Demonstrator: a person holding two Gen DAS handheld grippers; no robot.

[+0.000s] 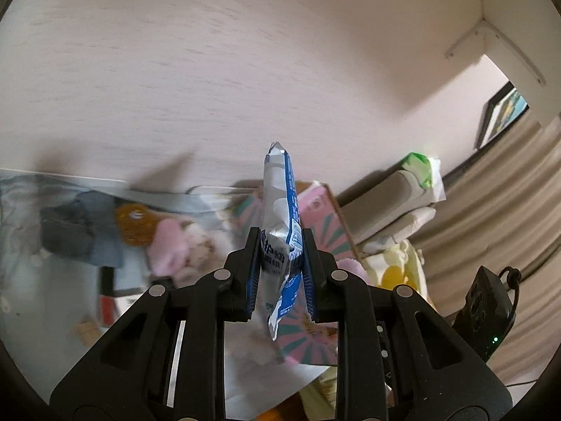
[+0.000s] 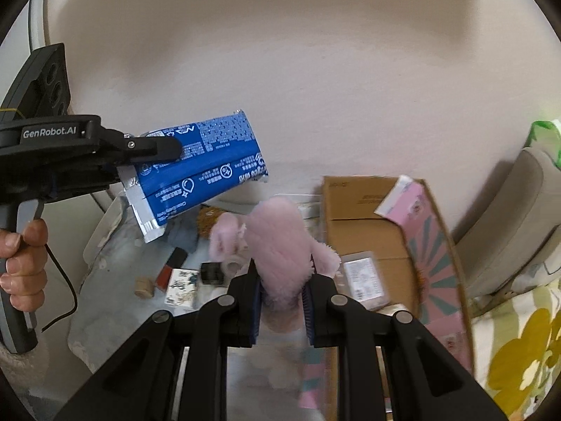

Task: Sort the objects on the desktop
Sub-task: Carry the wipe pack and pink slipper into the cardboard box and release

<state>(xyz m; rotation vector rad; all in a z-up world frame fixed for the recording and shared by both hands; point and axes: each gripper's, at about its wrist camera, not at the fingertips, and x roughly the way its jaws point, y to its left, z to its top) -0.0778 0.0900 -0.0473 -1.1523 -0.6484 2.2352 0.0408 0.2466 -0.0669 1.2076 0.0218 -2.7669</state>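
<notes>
Left gripper (image 1: pixel 280 256): closed on blue-and-silver snack packet (image 1: pixel 282 217), held edge-on between the pads, raised off the desk.
Right gripper (image 2: pixel 282 307): clamped on pink plush toy (image 2: pixel 277 245).
Cardboard box (image 2: pixel 354 210): open; holds a labelled pouch (image 2: pixel 364 280).
Unclear: desk clutter blurred.

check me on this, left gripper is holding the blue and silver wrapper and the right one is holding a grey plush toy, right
Not quite: the plush toy in the right gripper is pink, not grey, as the right wrist view shows. The left gripper does hold the blue and silver wrapper.
</notes>
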